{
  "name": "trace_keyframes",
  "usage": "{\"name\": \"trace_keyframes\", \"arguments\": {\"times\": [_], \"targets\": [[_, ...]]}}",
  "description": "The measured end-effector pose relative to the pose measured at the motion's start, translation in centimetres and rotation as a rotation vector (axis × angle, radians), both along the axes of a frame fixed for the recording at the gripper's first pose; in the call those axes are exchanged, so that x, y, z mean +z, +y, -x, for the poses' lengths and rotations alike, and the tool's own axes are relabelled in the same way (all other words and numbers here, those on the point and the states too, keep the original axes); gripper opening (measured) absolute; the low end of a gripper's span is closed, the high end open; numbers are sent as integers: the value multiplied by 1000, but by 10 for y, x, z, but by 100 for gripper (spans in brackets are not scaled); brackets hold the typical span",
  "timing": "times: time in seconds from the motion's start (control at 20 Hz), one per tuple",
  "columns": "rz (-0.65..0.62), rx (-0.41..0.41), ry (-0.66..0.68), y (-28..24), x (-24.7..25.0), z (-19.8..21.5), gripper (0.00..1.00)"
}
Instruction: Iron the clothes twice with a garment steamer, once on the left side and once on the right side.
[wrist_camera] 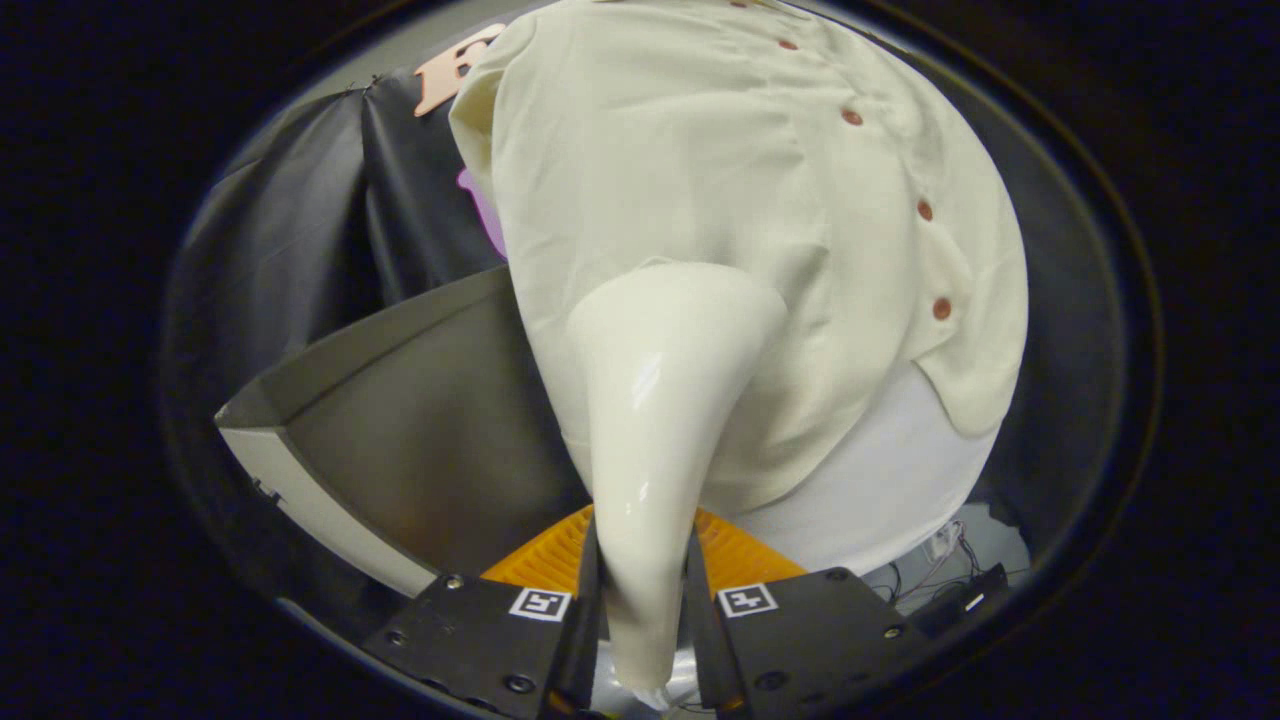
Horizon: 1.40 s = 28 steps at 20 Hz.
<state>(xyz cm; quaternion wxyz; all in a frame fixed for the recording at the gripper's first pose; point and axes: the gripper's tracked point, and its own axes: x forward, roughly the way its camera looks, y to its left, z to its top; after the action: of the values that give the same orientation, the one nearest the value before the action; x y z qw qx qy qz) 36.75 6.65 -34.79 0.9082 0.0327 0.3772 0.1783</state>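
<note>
While clamped by gripper (642, 600) fingers at handle, garment steamer (665, 420) points toward 12 o'clock, head against cream shirt (720, 180). Pass apparently under way on panel at 9 o'clock of button row. Next: steady stroke along cloth, then other side.

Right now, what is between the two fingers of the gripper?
In the gripper view, the handle of the garment steamer lies between the fingers, which press on it from both sides; its head reaches the cream shirt.
</note>
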Motion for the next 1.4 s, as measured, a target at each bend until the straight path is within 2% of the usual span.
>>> {"name": "trace_keyframes", "arguments": {"times": [0.15, 0.35, 0.55, 0.9, 1.15, 1.4], "targets": [[-43, 28, 22, 9, -10, 11, 39], [-65, 61, -25, 12, 9, 26, 40], [-116, 88, -105, 8, 67, 34, 39], [-107, 138, -221, 3, 165, 53, 39], [-105, 176, -327, 9, 247, 48, 39], [-110, 178, -417, 7, 324, 30, 39]]}}
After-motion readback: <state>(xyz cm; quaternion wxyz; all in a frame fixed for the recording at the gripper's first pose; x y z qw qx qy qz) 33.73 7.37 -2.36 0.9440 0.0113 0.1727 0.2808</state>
